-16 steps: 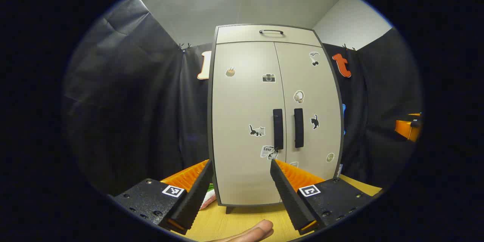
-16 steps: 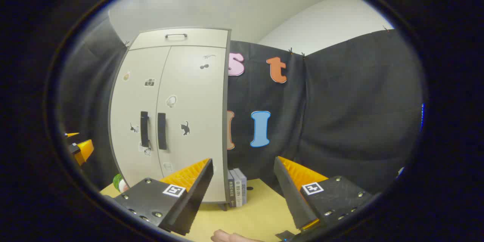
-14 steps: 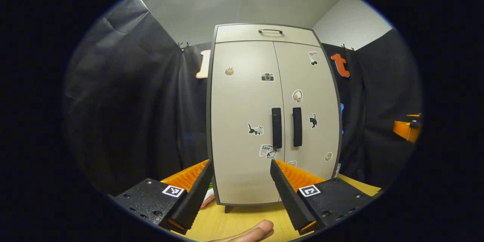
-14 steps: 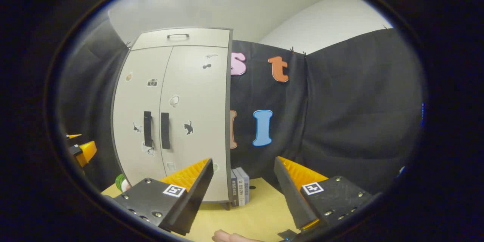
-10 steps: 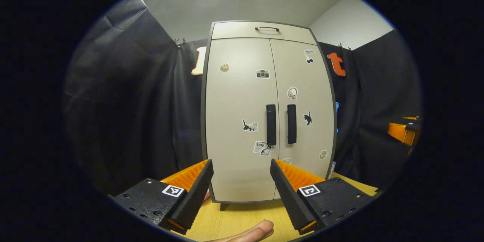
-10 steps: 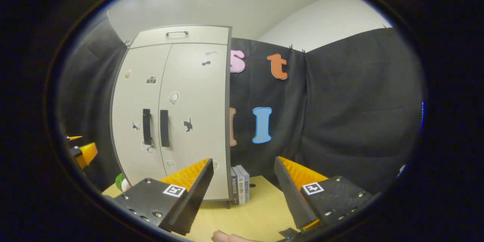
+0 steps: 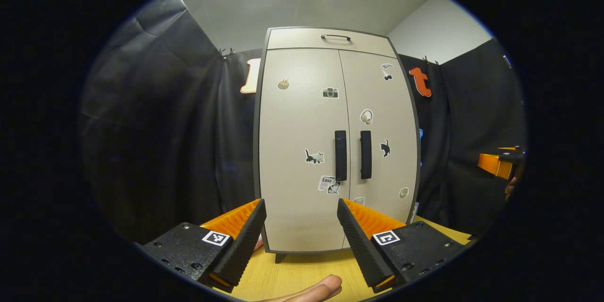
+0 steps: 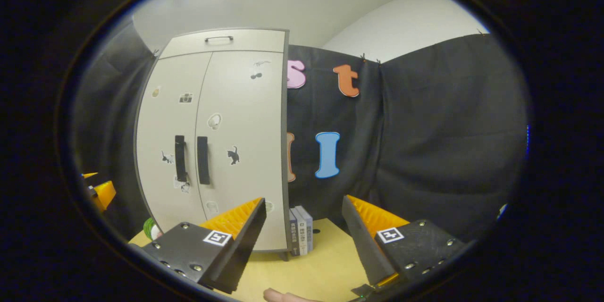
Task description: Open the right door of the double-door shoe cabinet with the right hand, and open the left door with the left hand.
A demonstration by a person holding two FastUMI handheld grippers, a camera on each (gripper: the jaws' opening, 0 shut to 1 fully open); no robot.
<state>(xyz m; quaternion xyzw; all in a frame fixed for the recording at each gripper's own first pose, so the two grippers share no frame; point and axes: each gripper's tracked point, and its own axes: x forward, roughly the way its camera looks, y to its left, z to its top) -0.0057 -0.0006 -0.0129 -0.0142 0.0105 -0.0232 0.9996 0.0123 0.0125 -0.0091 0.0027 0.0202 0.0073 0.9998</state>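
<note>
Shoe cabinet (image 7: 302,151) stands on the desk (image 7: 302,273), dead ahead in the left gripper view, off to the left in the right gripper view (image 8: 222,141). Left door (image 7: 299,118) and right door (image 7: 382,104) both closed; the black left handle (image 7: 340,155) and right handle (image 7: 365,154) sit side by side at the seam. Left tongs (image 7: 300,226) wide, holding nothing, well apart from the cabinet. Right tongs (image 8: 304,226) also wide and empty. Books (image 8: 300,233) beside the cabinet, partly hidden by its edge. Green-and-white item (image 8: 151,230) at its left foot, too cut off to identify. Fingertip (image 7: 316,289) cropped at the bottom edge.
</note>
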